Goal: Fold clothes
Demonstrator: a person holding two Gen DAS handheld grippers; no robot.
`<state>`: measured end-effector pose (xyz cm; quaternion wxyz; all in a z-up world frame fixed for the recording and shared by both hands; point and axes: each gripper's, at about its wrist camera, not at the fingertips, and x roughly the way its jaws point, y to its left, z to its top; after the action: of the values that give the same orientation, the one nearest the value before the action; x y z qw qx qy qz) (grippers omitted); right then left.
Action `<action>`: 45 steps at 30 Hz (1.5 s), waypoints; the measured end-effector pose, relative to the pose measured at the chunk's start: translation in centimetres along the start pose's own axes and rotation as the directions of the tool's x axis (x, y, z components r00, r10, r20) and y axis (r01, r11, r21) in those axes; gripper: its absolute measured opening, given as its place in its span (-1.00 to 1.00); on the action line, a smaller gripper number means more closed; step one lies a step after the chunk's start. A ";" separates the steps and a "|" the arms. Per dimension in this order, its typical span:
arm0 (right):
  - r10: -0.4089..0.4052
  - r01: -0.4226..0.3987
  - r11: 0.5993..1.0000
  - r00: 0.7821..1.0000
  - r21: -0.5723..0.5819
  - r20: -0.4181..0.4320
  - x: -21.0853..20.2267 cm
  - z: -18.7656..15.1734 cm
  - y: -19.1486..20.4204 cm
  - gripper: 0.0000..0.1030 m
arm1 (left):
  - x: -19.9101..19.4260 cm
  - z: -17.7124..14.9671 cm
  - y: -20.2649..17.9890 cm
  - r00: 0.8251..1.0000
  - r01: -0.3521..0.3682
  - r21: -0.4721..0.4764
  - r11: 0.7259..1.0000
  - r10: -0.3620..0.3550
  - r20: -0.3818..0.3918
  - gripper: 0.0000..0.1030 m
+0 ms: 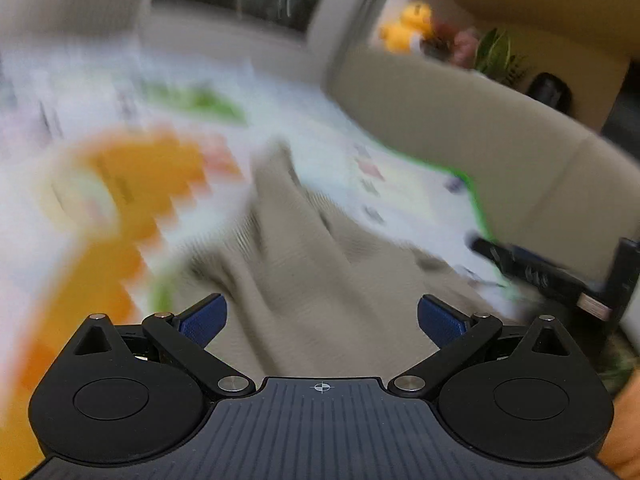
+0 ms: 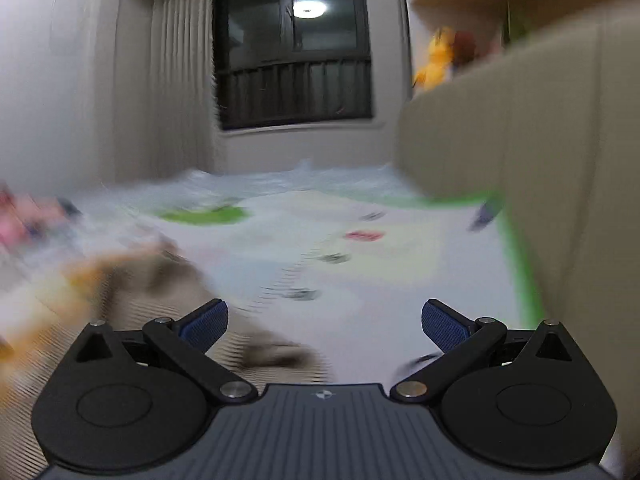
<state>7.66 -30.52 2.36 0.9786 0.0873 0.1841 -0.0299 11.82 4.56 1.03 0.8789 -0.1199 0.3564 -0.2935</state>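
A beige ribbed garment lies rumpled on a colourful play mat. In the left wrist view it stretches away from between my fingers. My left gripper is open and empty just above its near part. In the right wrist view the same garment lies at the lower left, blurred. My right gripper is open and empty over the mat, to the right of the garment. The other gripper's black body shows at the right of the left wrist view. Both views are motion-blurred.
A beige sofa borders the mat's green right edge. A yellow plush toy and plants sit on a ledge behind it. A dark window and curtains are at the far wall. Toys lie at the far left.
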 end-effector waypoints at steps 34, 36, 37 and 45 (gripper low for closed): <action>0.013 -0.029 0.998 0.958 -0.052 -0.287 5.7 -4.2 0.9 1.00 | -4.3 10.0 15.8 0.897 -0.116 -0.499 0.859 0.307 0.319 1.00; 0.006 -0.029 0.998 0.944 -0.063 -0.331 6.0 -3.6 1.1 1.00 | -4.6 9.8 16.3 0.905 -0.141 -0.490 0.861 0.312 0.288 1.00; 0.005 -0.032 0.997 0.935 -0.072 -0.353 6.0 -3.5 1.3 1.00 | -4.6 9.8 16.4 0.910 -0.151 -0.481 0.864 0.311 0.274 1.00; 0.014 -0.047 0.986 0.979 -0.162 -0.201 2.7 0.2 7.1 0.42 | 2.1 7.4 6.1 0.973 -0.142 -0.023 0.990 0.143 0.182 1.00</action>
<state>10.89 -23.67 2.68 0.9594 0.0110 0.2818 0.0094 20.83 8.21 2.59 0.9261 -0.1245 0.2834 -0.2157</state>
